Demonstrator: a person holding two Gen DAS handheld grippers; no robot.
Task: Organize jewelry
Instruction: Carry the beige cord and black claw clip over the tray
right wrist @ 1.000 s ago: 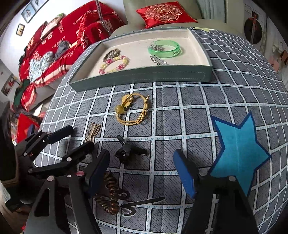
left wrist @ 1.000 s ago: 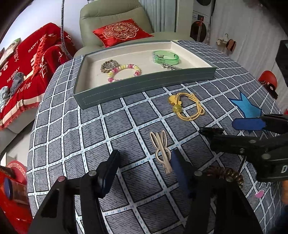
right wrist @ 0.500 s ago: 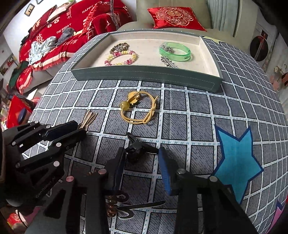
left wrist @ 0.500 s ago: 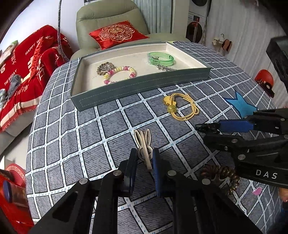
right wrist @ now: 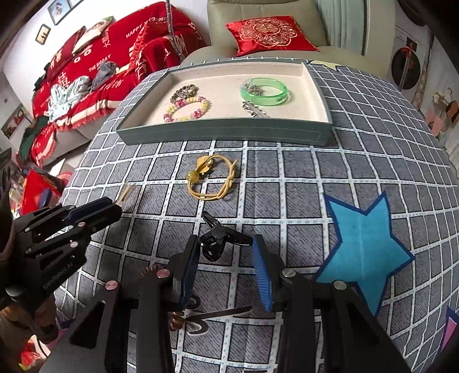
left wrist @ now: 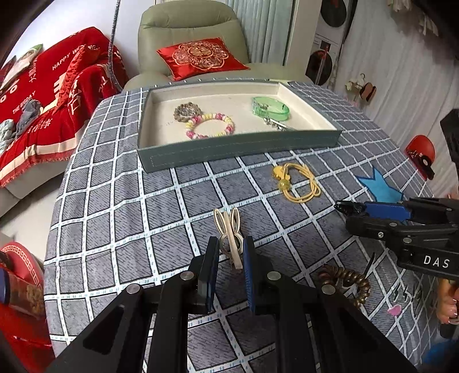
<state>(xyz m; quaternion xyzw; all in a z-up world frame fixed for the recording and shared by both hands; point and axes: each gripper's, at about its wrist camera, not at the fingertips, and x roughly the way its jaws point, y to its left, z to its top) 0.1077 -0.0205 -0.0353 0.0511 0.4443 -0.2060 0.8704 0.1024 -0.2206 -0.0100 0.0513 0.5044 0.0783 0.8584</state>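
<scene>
while the left gripper (left wrist: 231, 254) fingers pinch the cream bunny-shaped hair clip (left wrist: 228, 233) on the checked surface (left wrist: 114, 218), the right gripper (right wrist: 225, 252) fingers sit apart around the black hair clip (right wrist: 219, 241), which could slip sideways if squeezed off-centre.

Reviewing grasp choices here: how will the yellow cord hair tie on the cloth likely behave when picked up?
The yellow hair tie is a thin looped cord, so probably floppy and light; it would droop from the pinch. Its bead looks heaviest, so that end may hang lowest.

A grey checked tablecloth (right wrist: 373, 149) with a blue star patch (right wrist: 364, 246) covered the table. Behind it stood a pale green armchair (left wrist: 192, 25) holding a red embroidered cushion (left wrist: 200, 56).
</scene>
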